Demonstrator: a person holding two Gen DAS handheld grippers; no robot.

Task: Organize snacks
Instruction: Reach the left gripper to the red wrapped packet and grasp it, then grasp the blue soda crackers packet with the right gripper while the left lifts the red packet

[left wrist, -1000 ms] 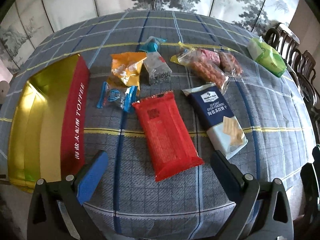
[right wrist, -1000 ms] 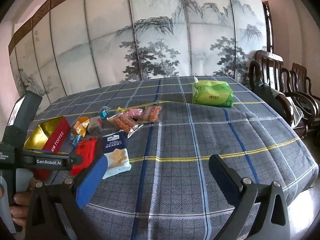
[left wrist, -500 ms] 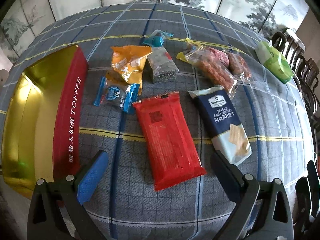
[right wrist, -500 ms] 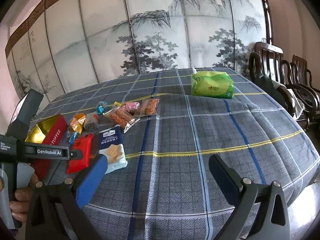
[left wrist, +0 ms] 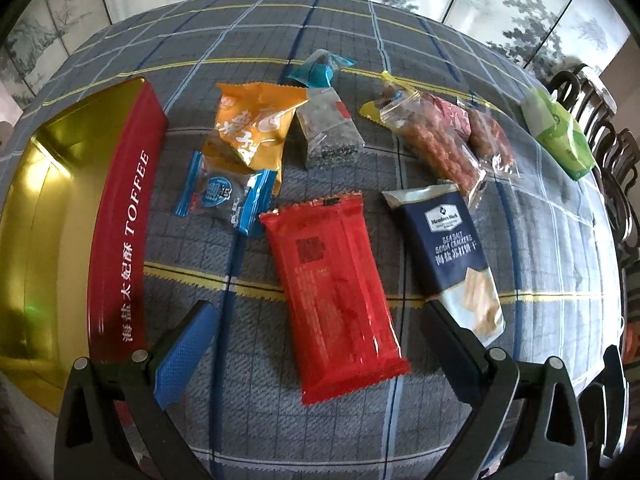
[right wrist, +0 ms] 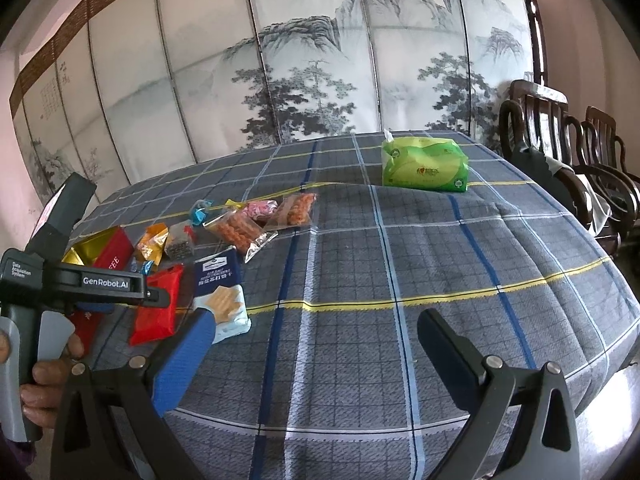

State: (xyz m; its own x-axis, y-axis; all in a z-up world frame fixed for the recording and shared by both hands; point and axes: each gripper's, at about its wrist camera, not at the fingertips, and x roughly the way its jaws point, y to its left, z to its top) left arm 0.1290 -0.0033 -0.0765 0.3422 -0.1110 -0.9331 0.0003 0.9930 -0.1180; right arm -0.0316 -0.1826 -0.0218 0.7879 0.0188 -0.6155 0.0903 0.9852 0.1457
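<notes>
**Red packet dead ahead of left claw**

Left gripper (left wrist: pixel 316 344) spread wide, holding nothing, poised over the near edge of the table (left wrist: pixel 560 240). Red snack packet (left wrist: pixel 332 292) straight ahead between the two fingers, long axis running roughly along the reach, tilted slightly leftward at its far end. Open toffee tin (left wrist: pixel 124 220) just left, at the table's left edge; soda cracker pack (left wrist: pixel 452 248) just right. Right gripper (right wrist: pixel 316 356) likewise spread and empty, well apart over bare cloth. Left side clearly nearer; probably a short forward drop, perhaps with a wrist turn to pinch across the narrow width.

Red snack packet (left wrist: pixel 336 300) flat beside navy cracker pack (left wrist: pixel 452 252), open toffee tin (left wrist: pixel 80 232) left — smaller packets beyond
</notes>
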